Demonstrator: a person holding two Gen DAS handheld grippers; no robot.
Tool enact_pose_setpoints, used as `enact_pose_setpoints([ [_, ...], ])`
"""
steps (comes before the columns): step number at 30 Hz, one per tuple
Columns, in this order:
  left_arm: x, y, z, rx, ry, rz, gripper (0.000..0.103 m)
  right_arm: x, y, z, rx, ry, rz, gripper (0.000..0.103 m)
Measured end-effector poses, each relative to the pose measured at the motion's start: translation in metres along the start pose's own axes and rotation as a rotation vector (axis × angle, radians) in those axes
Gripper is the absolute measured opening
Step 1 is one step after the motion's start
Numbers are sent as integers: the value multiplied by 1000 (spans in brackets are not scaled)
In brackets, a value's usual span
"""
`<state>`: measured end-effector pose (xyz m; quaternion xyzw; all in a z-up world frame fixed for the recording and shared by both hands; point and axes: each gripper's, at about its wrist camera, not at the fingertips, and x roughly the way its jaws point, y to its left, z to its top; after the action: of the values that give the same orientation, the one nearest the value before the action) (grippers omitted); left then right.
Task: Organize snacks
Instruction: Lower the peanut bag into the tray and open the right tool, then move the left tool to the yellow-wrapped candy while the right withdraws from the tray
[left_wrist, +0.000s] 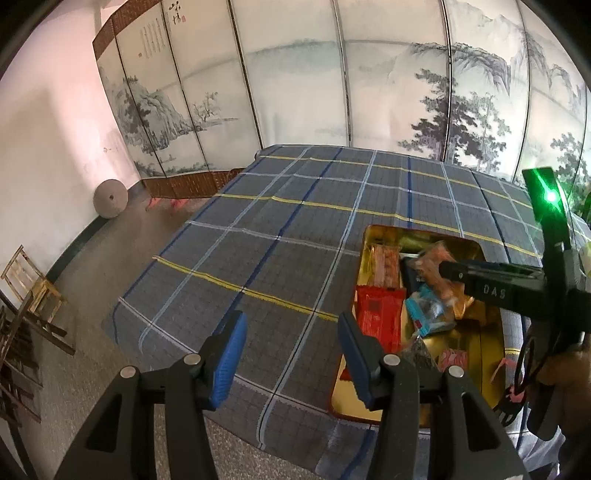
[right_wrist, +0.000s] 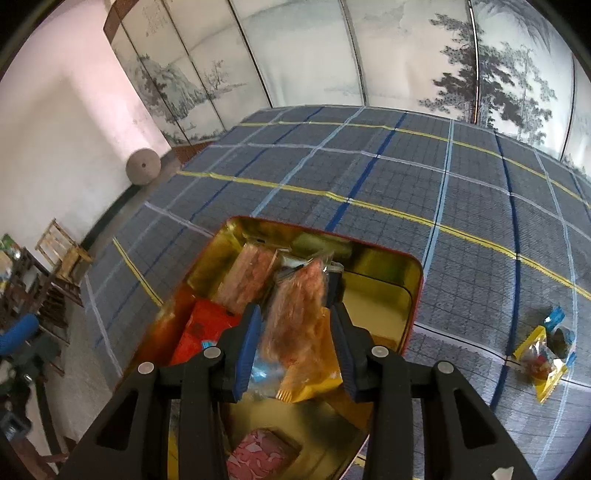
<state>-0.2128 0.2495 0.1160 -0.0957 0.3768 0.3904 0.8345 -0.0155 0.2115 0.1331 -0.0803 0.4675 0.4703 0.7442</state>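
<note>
Landmark = gold tin: rectangular metal box, rounded corners, shiny gold inside, red outer rim, sitting on the checked cloth (grey weave, blue/white/yellow stripes).

Right gripper: black frame, blue ribbed pads, held over the tin's middle. Clear crinkly packet of orange-pink snack stands between the jaws; gap is narrow, and whether the pads still press on it I can't tell. The packet's lower end rests on an orange-yellow wrapper in the tin.

Also in the tin: red foil pack on its left side, second clear orange packet toward the far-left corner, pink patterned pack at the near end, bits of light-blue wrapper. The right part of the tin's floor is bare metal.

Left gripper: jaws apart, nothing between them, over bare cloth just left of the tin's near-left corner.

Right of the tin, well apart: loose yellow and blue packets on the cloth.

Behind the tin, past the cloth's far edge: folding screen with ink landscape. Far left of the tin: round stone disc leaning on the wall, wooden chair.
</note>
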Motion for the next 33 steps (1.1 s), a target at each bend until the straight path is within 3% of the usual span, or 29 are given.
enact_pose_setpoints([
  [5,-3,-6,-2,16,7,-8,52,-26,-12,-8,-16,-68,-29,39],
  [9,-8,-16,-3,50,-1,-21,52,-66,-52,-36,15,-132,-99,39],
  [13,-12,-36,-5,98,1,-57,52,-106,-114,-77,91,-155,-242,39],
  [16,-17,-53,-5,132,2,-93,52,-128,-158,-104,109,-141,-395,39],
  [20,-23,-84,-3,207,14,-188,52,-149,-206,-133,139,-109,-532,39],
  [25,-29,-135,3,322,37,-319,52,-162,-246,-153,215,-117,-551,40],
  [28,-21,-167,10,343,110,-417,52,-159,-257,-162,237,-126,-524,42],
  [33,10,-221,37,275,295,-591,52,-164,-265,-166,255,-158,-461,47],
])
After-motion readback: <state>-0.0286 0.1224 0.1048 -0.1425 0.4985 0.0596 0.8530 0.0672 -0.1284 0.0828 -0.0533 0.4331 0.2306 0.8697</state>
